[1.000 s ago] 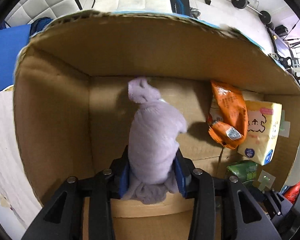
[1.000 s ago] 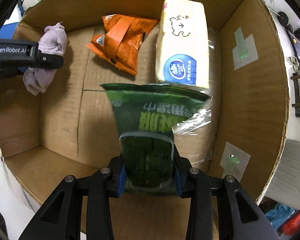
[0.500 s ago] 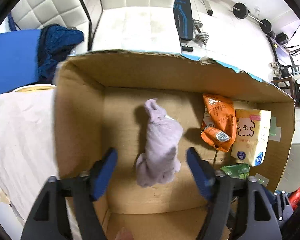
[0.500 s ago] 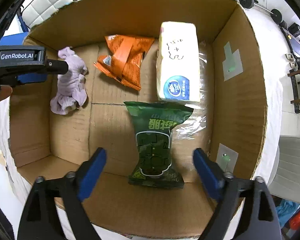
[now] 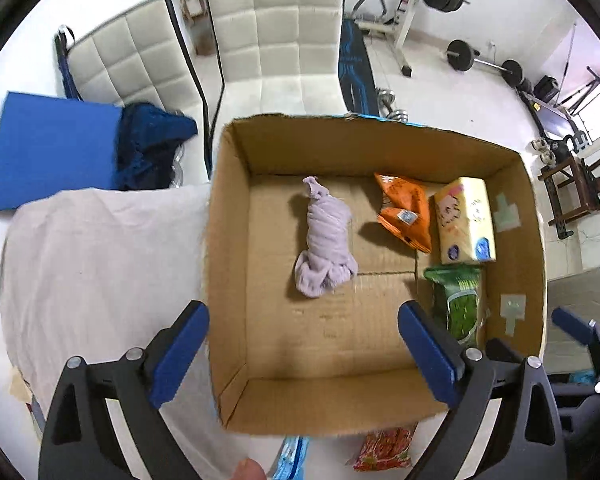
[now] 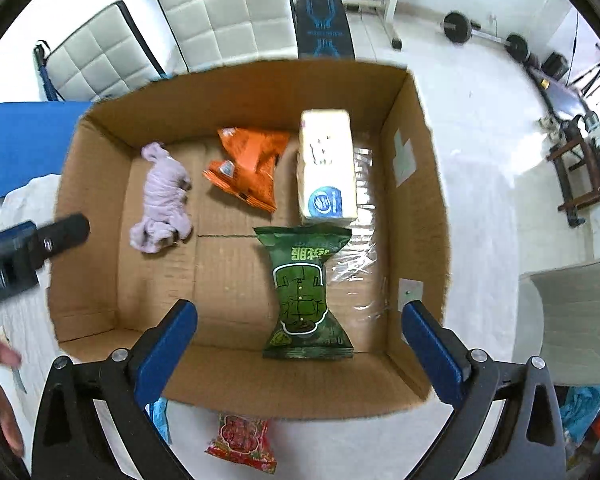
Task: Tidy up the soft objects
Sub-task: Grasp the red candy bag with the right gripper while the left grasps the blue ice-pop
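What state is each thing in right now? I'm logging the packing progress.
left gripper: open, empty, above the box
right gripper: open, empty
cardboard box: open-topped
lilac cloth: bundled, lying in box
orange packet: crumpled, in box
yellow tissue pack: in box
green packet: lying flat in box
red packet: outside box

floor: i see pale tile floor, brightly lit.
seating: two white quilted chairs behind.
gym gear: barbell weights and a blue-black bench.
right side: dark wooden rack by a window.
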Demonstrator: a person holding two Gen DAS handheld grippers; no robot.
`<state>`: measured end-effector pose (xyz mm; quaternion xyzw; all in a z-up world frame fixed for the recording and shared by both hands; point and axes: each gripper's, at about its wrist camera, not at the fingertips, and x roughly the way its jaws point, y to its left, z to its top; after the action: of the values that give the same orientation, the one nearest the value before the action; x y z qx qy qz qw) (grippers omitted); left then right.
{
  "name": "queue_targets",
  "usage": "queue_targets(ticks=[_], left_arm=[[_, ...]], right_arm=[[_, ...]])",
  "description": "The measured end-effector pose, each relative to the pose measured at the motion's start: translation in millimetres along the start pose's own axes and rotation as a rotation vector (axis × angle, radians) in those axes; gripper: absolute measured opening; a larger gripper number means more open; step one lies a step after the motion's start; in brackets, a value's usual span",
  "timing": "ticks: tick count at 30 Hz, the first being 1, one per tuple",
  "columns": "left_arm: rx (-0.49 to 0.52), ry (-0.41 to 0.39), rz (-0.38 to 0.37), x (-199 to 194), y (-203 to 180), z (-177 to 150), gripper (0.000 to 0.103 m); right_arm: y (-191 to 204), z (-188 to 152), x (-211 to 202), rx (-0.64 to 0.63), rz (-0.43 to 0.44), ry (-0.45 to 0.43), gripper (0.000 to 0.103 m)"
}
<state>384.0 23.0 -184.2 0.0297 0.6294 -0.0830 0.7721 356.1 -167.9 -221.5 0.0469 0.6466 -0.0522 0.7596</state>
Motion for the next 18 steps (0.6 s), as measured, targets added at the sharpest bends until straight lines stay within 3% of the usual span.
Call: queue_targets(ticks=[8, 18], left_arm=[[-0.004, -0.103, 0.014, -54, -3, -34, 0.097], [-0.036, -0.195, 0.019, -111, -6, -75, 0.097]], right_arm=[[7, -27, -56, 0.013, -0.002, -0.099, 0.103], [1, -68, -112, 0.053, 0.058, -0.148, 0.103]])
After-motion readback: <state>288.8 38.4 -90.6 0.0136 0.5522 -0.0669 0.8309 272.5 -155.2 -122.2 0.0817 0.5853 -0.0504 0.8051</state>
